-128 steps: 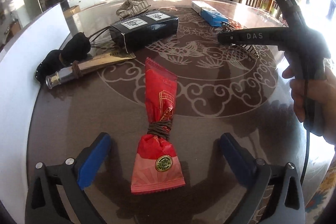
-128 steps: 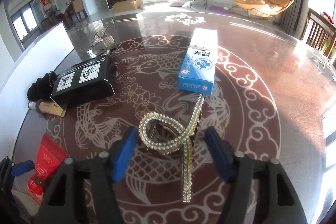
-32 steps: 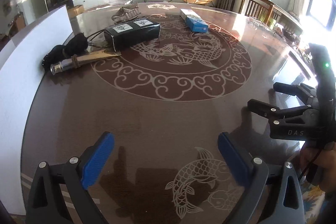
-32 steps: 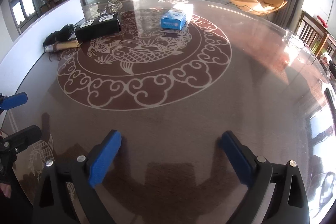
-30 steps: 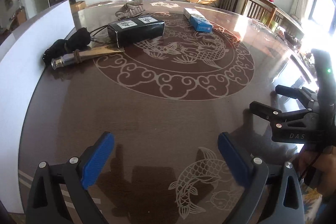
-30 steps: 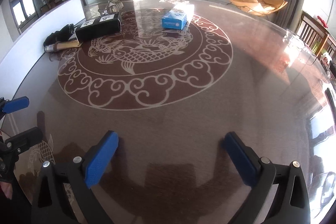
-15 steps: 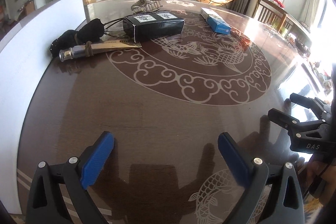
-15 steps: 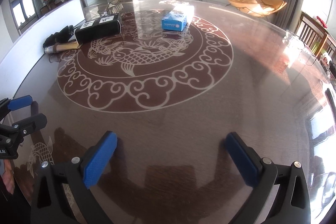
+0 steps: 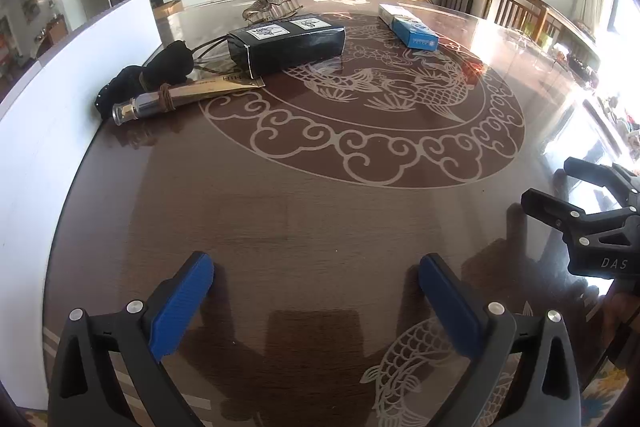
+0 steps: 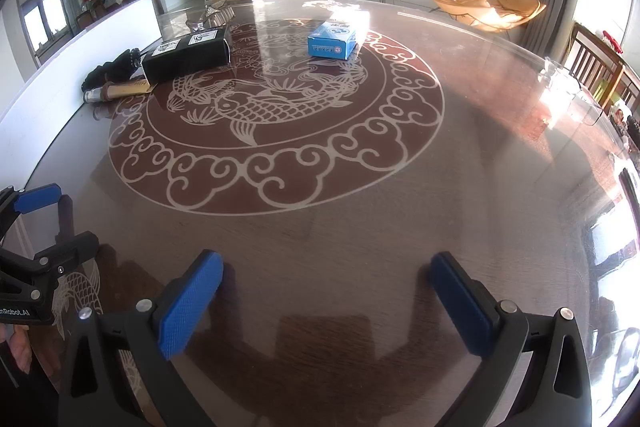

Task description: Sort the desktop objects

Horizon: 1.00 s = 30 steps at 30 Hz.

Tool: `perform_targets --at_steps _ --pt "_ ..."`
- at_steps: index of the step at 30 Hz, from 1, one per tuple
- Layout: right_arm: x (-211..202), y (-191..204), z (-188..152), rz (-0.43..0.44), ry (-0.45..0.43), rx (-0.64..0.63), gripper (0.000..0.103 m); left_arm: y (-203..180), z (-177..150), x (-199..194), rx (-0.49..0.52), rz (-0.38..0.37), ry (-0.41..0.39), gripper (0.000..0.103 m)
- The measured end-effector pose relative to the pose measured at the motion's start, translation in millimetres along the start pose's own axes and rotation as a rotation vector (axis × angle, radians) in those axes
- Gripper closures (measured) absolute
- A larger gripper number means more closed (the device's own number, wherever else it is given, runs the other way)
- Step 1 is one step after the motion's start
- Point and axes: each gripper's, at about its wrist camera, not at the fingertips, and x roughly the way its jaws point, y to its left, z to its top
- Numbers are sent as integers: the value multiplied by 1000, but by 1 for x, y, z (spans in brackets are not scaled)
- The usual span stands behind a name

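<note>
Take the black box (image 9: 286, 47) on the table (image 9: 320, 211) as the landmark. A tube (image 9: 180, 98) lies just in front of it to the left, one end touching its near corner. A dark bundle (image 9: 148, 75) sits left of the box, behind the tube. A metal rack (image 9: 272, 5) stands behind the box. The blue carton (image 9: 408, 27) lies to its right, well apart. A white board (image 9: 48, 99) stands along the table edge, left of them all.

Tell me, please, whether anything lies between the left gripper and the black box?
Nothing visible does: only bare table separates the open left gripper from the black box. The gold tube lies off to the left.
</note>
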Motion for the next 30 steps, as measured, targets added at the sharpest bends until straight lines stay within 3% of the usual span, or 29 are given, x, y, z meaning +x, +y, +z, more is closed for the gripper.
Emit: perform_targets --at_steps 30 --pt "0 0 0 0 0 0 0 3 -1 0 -12 9 -5 0"
